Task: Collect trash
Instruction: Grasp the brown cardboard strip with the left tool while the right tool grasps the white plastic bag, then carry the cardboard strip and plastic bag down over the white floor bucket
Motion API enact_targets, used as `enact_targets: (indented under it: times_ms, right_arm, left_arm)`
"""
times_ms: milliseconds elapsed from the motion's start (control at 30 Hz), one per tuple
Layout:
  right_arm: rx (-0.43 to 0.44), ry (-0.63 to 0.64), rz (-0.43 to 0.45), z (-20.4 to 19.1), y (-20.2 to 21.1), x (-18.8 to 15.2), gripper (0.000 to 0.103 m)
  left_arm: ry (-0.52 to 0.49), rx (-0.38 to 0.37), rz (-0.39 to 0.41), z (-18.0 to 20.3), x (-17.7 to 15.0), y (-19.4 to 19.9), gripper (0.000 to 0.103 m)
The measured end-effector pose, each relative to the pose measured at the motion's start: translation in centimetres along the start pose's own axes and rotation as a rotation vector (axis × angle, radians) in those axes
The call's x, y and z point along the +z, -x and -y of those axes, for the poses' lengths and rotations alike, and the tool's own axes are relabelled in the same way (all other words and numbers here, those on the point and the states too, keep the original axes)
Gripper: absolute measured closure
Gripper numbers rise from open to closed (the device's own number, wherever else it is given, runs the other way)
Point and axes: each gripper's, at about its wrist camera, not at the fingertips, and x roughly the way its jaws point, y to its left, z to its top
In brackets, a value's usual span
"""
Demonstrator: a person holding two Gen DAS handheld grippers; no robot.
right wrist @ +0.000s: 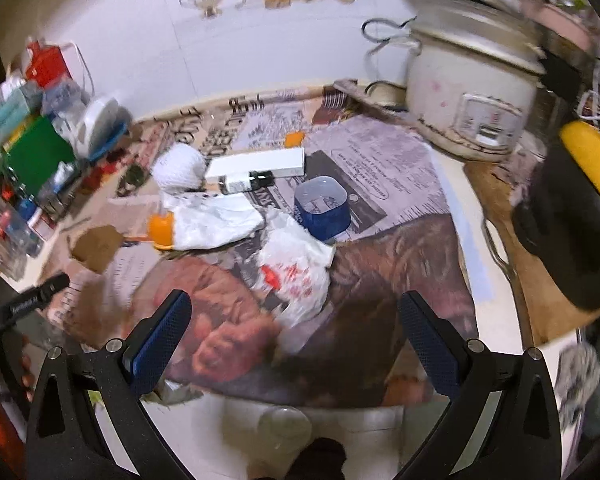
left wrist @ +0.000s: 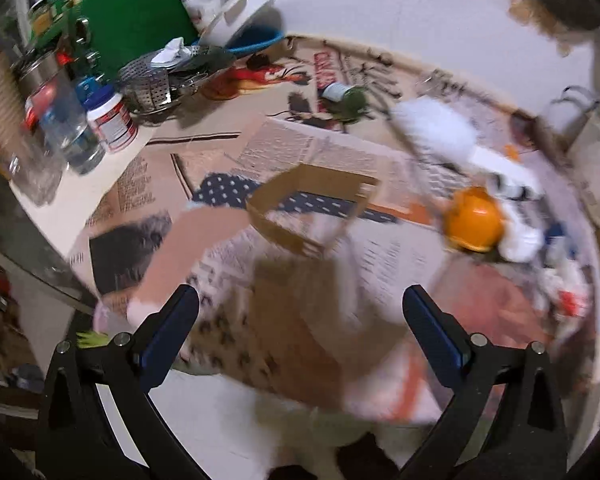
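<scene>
On my left, the left gripper [left wrist: 300,312] hangs with jaws spread and empty over the newspaper [left wrist: 384,252]; a cardboard sleeve [left wrist: 312,210] lies just beyond it. To the right, my right gripper [right wrist: 296,320] is also spread and empty, with the crumpled plastic bag [right wrist: 296,264] straight ahead between its fingertips, long axis running near to far. I judge the right gripper nearer.
</scene>
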Motion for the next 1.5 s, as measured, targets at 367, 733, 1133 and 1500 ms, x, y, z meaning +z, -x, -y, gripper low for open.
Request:
enact_targets:
  times_ms: [367,733,1133,1500]
  right_arm:
    - [0.042,-0.022,-0.179,1.2,-7.2,1.5,0.005]
    - [0.058,-0.062,-0.264,1.2,-8.4,0.8,0.048]
    - [0.011,-0.109,-0.13,0.1,-4.8,-0.2,0.065]
    - [-0.019,-0.109,0.053,-3.1,2.5,-2.8,0.066]
  left_arm:
    - [-0.084,0.013,-0.009,-0.4,3.8,-6.4,0.001]
    - [-0.1,-0.079,-0.035,-0.3,4.1,-7.3,0.03]
    - [-0.086,-0.164,0.032,-2.1,2.3,-1.9,0.038]
    - [-0.177,-0.263,0.128,-2.7,-1.2,6.3,0.038]
